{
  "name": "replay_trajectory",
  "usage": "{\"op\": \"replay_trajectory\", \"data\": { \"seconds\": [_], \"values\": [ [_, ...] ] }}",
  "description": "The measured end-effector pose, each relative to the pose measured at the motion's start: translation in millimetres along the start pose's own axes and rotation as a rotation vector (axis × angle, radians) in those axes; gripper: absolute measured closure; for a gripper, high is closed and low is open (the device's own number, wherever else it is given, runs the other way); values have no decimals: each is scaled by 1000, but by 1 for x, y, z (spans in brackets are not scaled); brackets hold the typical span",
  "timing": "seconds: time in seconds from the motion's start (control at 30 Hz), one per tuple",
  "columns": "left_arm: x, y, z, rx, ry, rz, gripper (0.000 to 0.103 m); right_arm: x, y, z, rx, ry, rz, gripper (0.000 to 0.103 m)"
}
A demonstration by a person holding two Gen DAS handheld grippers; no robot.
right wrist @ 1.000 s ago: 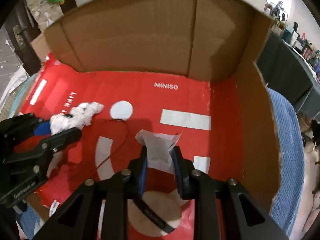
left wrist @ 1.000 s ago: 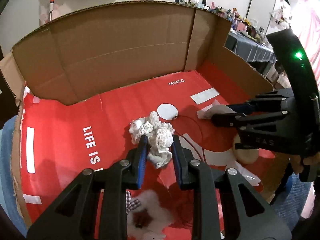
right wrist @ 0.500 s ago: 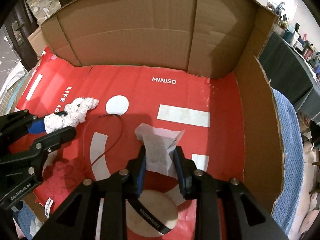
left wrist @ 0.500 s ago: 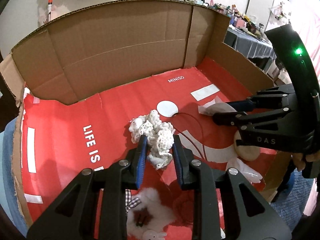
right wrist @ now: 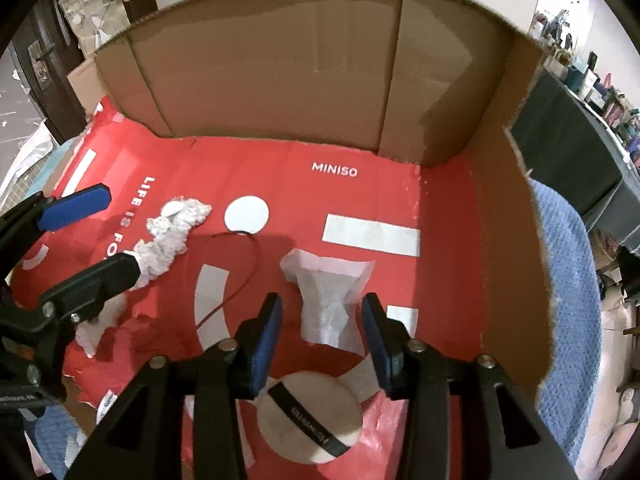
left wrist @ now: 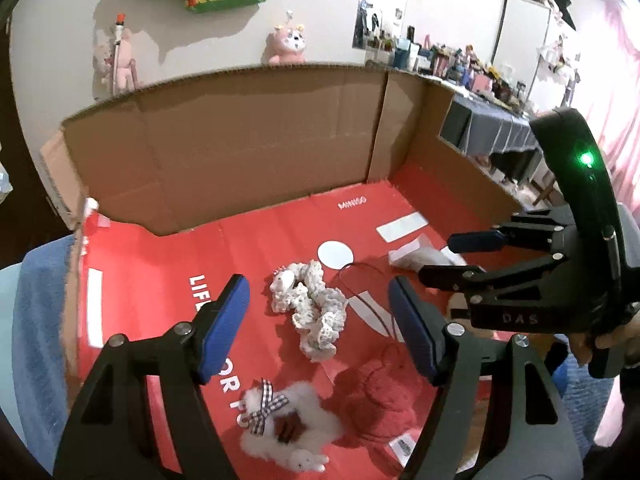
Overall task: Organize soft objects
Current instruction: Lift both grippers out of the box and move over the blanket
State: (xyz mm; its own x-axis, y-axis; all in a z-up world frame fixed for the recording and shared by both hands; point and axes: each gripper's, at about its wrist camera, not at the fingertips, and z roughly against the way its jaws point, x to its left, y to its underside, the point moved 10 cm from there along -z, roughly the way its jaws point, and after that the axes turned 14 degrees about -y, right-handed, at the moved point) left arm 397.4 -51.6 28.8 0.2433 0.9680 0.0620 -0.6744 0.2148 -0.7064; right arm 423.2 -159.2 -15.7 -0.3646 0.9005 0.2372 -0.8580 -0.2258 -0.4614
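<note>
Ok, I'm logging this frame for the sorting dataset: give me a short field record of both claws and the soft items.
left claw: open, over the white crochet piece
right claw: open, around the white wipe packet
round puff: beige, black band, under right claw
fluffy white item: checked bow, near edge
red knit item: beside it
surface: red liner in cardboard box

1 crocheted piece (left wrist: pixel 310 312), 1 tissue (right wrist: pixel 327 300), 1 powder puff (right wrist: pixel 310 420), 1 fluffy toy (left wrist: pixel 288 428), 1 red knit (left wrist: pixel 380 398).
</note>
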Motion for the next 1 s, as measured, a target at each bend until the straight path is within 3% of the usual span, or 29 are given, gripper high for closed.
{"op": "replay_trajectory", "data": {
  "seconds": [0.13,0.17,0.2,0.37,0.47,0.53,0.7,1.0],
  "values": [
    [2,-3,30,-42,-15,16,32,8,3,26,-48,5,12,45],
    [1,-3,38,-55,-20,18,32,10,5,35,-69,7,12,36],
    [1,-2,48,-72,-30,20,30,13,6,43,-86,6,12,28],
    [-1,4,102,-169,-65,33,22,31,20,93,-190,-6,7,17],
    [-1,9,138,-244,-110,40,11,38,27,122,-254,-12,14,8],
    [-3,13,166,-311,-124,48,7,45,34,142,-298,-4,31,6],
    [-2,35,211,-389,-179,99,0,67,60,188,-428,53,95,0],
    [-11,90,228,-379,-235,180,0,91,126,216,-564,49,130,0]
  ]
}}
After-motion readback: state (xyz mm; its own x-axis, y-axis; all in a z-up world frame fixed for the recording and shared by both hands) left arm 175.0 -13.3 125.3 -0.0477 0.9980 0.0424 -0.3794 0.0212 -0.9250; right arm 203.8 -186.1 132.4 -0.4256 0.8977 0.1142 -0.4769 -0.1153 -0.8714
